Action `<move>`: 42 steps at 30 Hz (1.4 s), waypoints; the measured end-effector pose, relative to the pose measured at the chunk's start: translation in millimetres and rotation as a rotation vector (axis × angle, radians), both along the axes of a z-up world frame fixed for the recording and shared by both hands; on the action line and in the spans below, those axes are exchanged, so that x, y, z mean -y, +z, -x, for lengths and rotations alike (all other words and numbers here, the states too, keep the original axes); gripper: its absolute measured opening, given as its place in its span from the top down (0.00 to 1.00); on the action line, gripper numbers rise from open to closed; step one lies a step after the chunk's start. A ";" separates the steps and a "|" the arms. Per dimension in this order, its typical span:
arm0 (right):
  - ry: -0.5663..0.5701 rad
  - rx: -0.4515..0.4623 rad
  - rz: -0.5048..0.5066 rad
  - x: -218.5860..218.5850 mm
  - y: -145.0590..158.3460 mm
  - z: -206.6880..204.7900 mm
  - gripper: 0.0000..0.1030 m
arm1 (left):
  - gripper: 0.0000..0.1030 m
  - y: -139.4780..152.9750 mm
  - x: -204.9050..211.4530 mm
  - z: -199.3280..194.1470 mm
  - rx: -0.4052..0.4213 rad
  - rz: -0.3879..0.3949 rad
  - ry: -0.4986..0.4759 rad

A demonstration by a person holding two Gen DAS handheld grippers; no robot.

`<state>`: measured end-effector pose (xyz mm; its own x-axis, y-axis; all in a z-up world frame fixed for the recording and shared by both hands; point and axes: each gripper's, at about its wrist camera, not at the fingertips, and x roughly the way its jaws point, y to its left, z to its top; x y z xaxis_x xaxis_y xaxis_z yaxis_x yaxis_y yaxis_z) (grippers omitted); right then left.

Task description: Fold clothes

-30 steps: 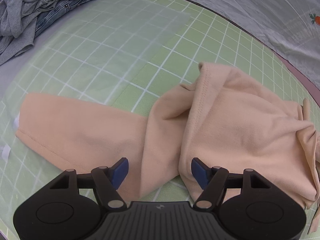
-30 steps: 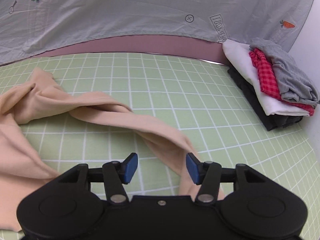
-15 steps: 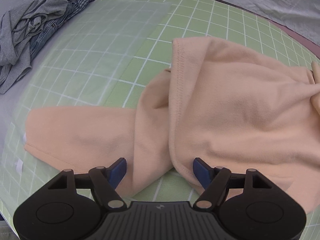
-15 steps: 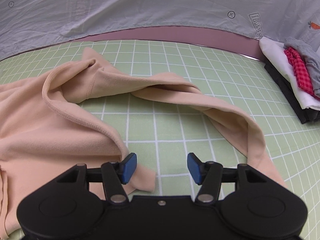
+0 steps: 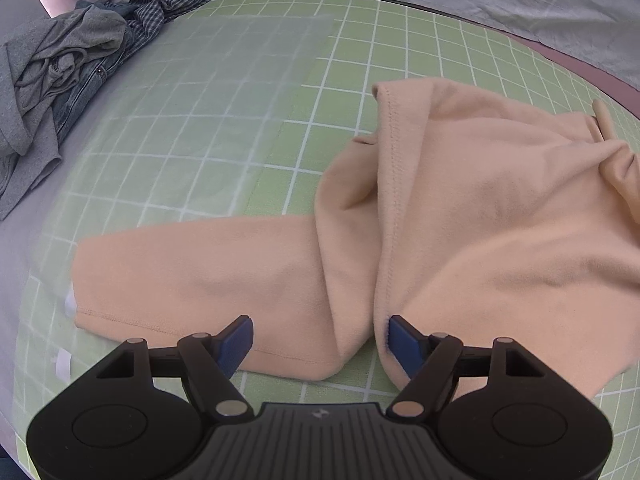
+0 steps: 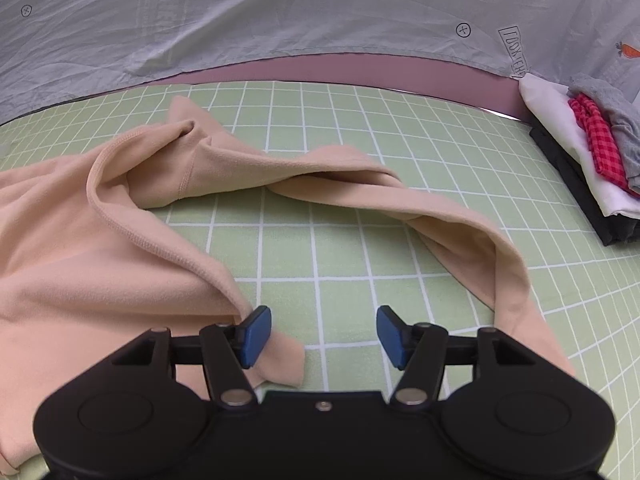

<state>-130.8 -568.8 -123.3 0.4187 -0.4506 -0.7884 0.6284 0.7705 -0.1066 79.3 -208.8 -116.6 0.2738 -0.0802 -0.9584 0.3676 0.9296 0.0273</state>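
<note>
A peach shirt (image 5: 480,220), soft and long-sleeved by the look of it, lies crumpled on a green mat (image 5: 248,92) printed with a white grid. Seen from the left wrist, one sleeve (image 5: 192,276) stretches flat toward the left, while a stitched hem edge runs down over the bunched body. From the right wrist, the other sleeve (image 6: 460,224) loops away to the right in a raised, twisted fold. Both claws are spread wide and grip nothing: the left gripper (image 5: 320,340) hovers low over the spot where the flat sleeve meets the body, and the right gripper (image 6: 324,336) hovers over bare mat with a loose corner of cloth just beside its left finger. This looks like the spreading-out stage, before any fold is made. The next move probably calls for each claw to pinch an edge and pull the shirt flat, untwisting the right sleeve. Counted: one shirt being handled, two grippers, one heap of unfolded clothes (image 5: 68,80) at the far left, and one neat stack of folded clothes (image 6: 588,160) at the far right.
</note>
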 end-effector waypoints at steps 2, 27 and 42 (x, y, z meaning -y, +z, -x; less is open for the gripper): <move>-0.010 0.036 -0.002 -1.4 6.4 2.0 0.43 | 0.28 1.5 0.7 6.2 -0.012 0.017 0.007; 0.152 0.161 -0.081 -39.4 18.6 -7.2 0.39 | 0.55 -12.6 15.3 49.1 -0.089 0.131 0.011; 0.207 0.262 -0.118 -49.1 46.3 45.0 0.95 | 0.93 26.5 -8.9 70.0 -0.032 0.327 0.030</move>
<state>-175.8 -519.7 -77.0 0.6865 -0.2469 -0.6840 0.4517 0.8819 0.1350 9.2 -199.9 -90.1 0.2509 -0.3776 -0.8913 0.3354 0.8977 -0.2859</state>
